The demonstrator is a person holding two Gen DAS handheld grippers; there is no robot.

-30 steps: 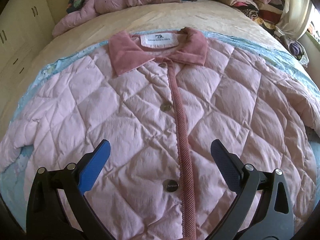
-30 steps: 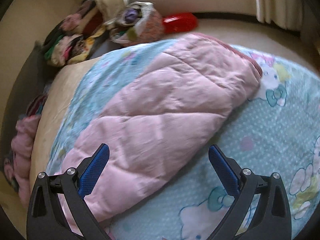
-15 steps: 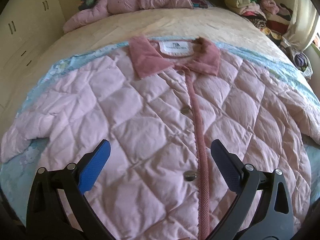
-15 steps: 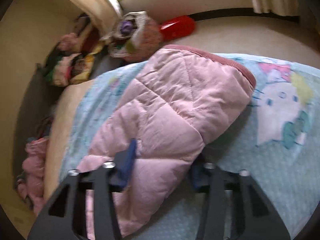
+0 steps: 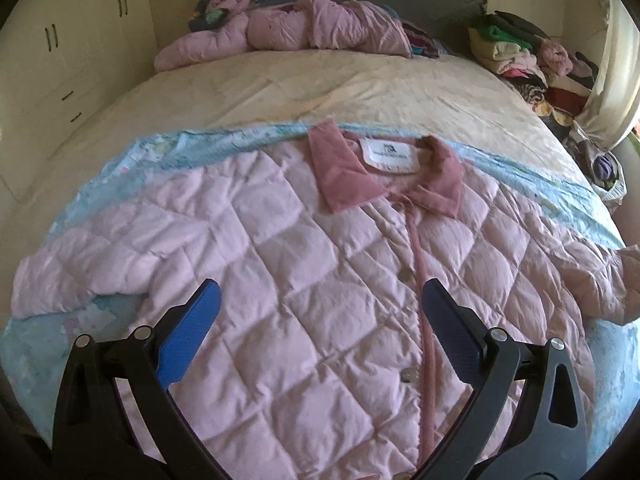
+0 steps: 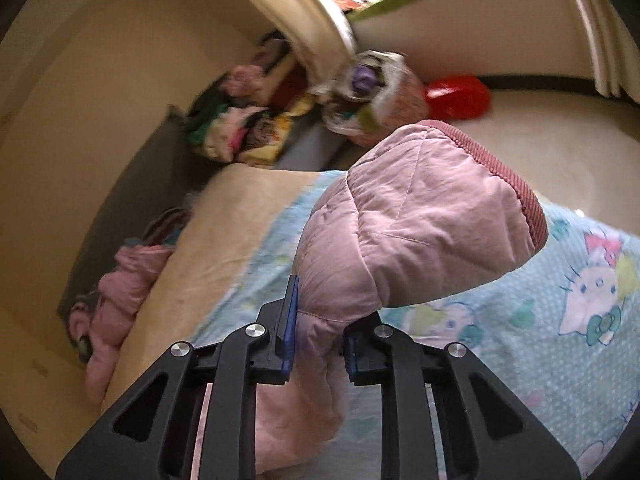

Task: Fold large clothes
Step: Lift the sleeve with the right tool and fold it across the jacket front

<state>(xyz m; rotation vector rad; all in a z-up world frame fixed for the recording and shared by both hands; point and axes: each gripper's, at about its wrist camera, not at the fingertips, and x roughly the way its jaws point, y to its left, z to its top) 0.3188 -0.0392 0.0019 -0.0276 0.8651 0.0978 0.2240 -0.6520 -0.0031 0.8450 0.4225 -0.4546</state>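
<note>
A pink quilted jacket (image 5: 288,280) lies buttoned and face up on a light blue cartoon-print blanket (image 5: 168,148), its darker pink collar (image 5: 344,176) toward the far side. My left gripper (image 5: 320,304) hangs above the jacket's lower front, open, with nothing between its fingers. In the right wrist view, the jacket's sleeve (image 6: 404,232) is lifted off the blanket (image 6: 560,320), its ribbed cuff (image 6: 516,192) pointing away. My right gripper (image 6: 318,332) has its jaws closing on the sleeve, and the blue pads squeeze the padded fabric between them.
Another pink padded garment (image 5: 288,28) lies bunched at the head of the bed on a cream sheet (image 5: 320,88). Folded clothes are piled at the far right (image 5: 520,56). White cupboards (image 5: 52,60) stand left of the bed. A full bag (image 6: 372,96) and a red object (image 6: 460,96) sit on the floor.
My right gripper went from wide open to clamped on the sleeve and raised it off the blanket. My left gripper rose and drew back, still open, so more of the jacket shows.
</note>
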